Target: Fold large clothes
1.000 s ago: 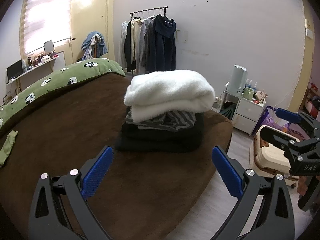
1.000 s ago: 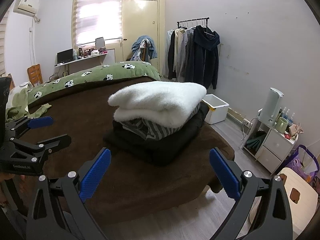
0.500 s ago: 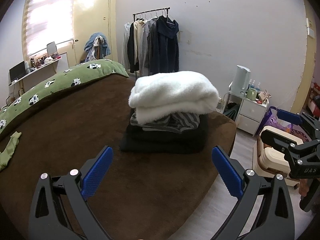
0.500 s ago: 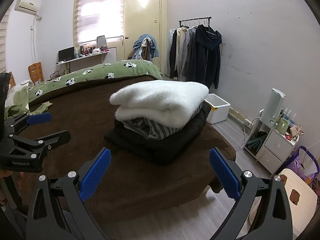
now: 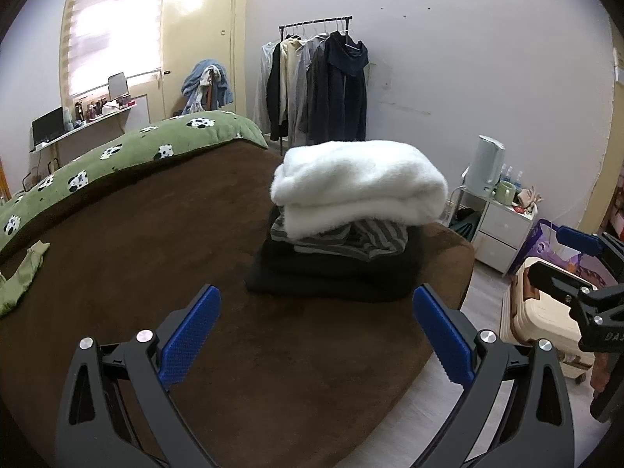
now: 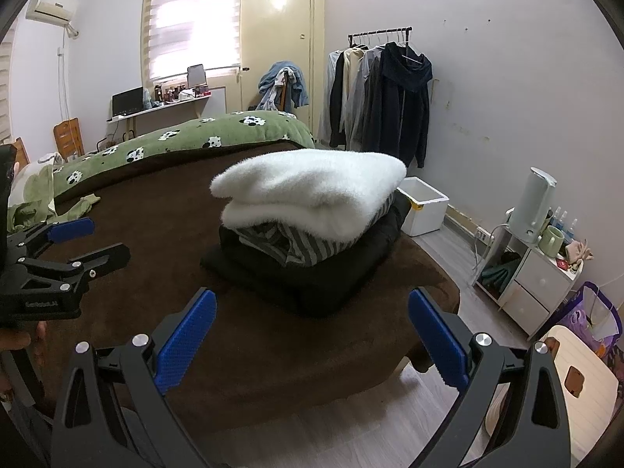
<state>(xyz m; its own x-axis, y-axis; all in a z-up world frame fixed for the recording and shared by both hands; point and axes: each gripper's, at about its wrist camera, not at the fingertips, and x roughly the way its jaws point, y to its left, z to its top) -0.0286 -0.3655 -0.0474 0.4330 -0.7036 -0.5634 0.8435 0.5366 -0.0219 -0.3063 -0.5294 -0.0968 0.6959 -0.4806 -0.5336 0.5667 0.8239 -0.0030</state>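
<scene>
The left gripper [image 5: 314,335] fills the bottom of its frame with its blue pads spread wide and nothing between them; the right gripper [image 6: 310,337] is likewise wide and empty. Both hover above the brown blanket [image 5: 156,253], well short of the stack of folded clothes [image 5: 347,234] at centre frame. The fluffy white garment [image 5: 358,191] tops a striped piece [image 5: 351,236] and a black garment [image 5: 335,273], squared near the bed's corner, likely so finished items stay clear of the working area. This suggests folding is largely done. The right view alone shows a white bin [image 6: 423,204] on the floor behind the stack; the left view alone shows a green garment [image 5: 19,277] at the left edge, possibly next.
</scene>
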